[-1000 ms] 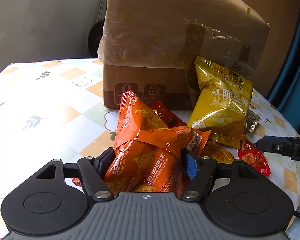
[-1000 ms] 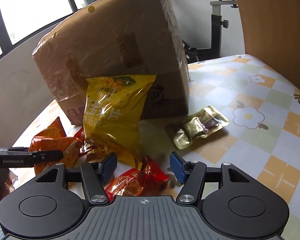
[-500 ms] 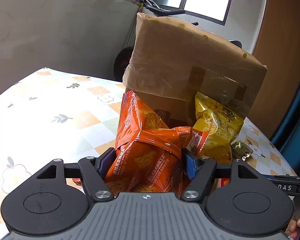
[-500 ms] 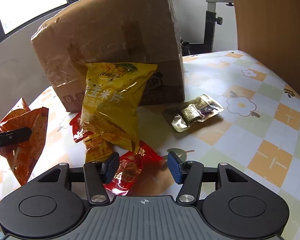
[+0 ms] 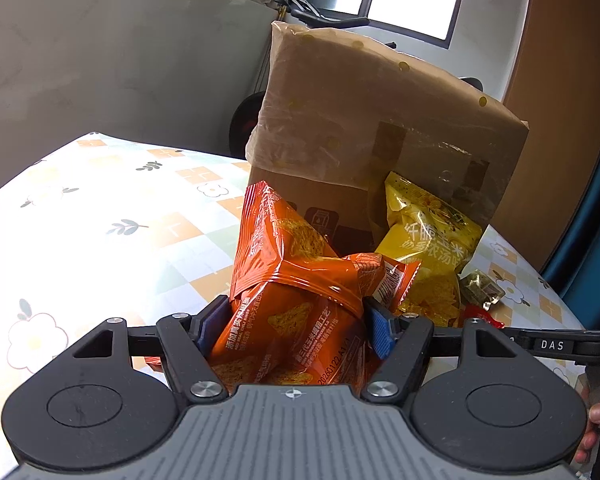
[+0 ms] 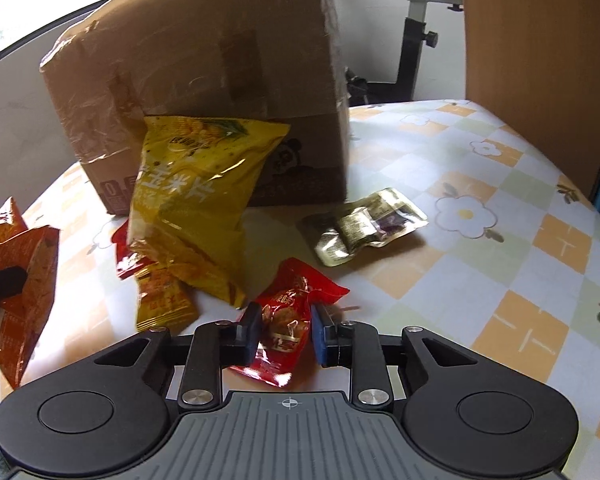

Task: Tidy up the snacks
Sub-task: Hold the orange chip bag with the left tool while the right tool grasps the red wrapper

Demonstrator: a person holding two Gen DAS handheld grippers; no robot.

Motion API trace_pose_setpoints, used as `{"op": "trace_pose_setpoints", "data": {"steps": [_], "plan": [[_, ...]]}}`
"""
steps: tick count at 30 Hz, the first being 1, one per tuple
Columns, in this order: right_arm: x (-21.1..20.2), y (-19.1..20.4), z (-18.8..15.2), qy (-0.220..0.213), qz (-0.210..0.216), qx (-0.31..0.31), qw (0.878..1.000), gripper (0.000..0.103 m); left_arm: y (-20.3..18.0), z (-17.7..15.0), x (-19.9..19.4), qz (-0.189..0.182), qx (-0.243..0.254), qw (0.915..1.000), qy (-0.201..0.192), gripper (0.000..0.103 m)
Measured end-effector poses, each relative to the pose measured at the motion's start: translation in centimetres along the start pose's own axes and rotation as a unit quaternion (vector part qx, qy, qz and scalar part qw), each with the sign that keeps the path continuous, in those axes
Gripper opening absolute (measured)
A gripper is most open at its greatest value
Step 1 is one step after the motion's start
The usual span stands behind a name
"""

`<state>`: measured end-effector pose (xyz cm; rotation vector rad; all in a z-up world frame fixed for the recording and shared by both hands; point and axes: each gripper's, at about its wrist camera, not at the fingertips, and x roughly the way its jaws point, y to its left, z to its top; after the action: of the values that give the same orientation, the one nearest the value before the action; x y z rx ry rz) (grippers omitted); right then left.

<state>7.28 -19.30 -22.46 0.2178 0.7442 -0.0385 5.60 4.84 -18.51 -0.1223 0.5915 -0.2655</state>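
My left gripper is shut on an orange chip bag and holds it above the table; the bag also shows at the left of the right wrist view. My right gripper is shut on a small red snack packet low over the table. A yellow chip bag leans on a taped cardboard box; both also show in the left wrist view, the bag and the box. A small orange-yellow packet and a red packet lie by the yellow bag.
A gold foil packet lies right of the box. The table has a flower-checked cloth. A wooden panel stands at the far right, an exercise bike behind the table. A grey wall is at the left.
My left gripper has lifted the orange bag up and away from the pile. My right gripper has closed its fingers onto the small red packet and moved slightly forward.
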Motion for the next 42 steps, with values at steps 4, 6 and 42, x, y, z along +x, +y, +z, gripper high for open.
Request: {"op": "trace_pose_setpoints", "data": {"steps": [4,6,42], "plan": [[-0.1,-0.2,0.2,-0.001,0.002,0.004,1.0,0.035,-0.2,-0.1,0.3,0.004,0.003,1.0,0.003,0.073],[0.3,0.5,0.1,0.005,0.009,-0.004,1.0,0.041,-0.2,0.0,0.5,0.007,0.004,0.9999,0.005,0.073],[0.3,-0.1,-1.0,-0.092,0.043,-0.033,0.994,0.017,-0.8,-0.6,1.7,0.015,0.014,0.9995,0.023,0.073]]}}
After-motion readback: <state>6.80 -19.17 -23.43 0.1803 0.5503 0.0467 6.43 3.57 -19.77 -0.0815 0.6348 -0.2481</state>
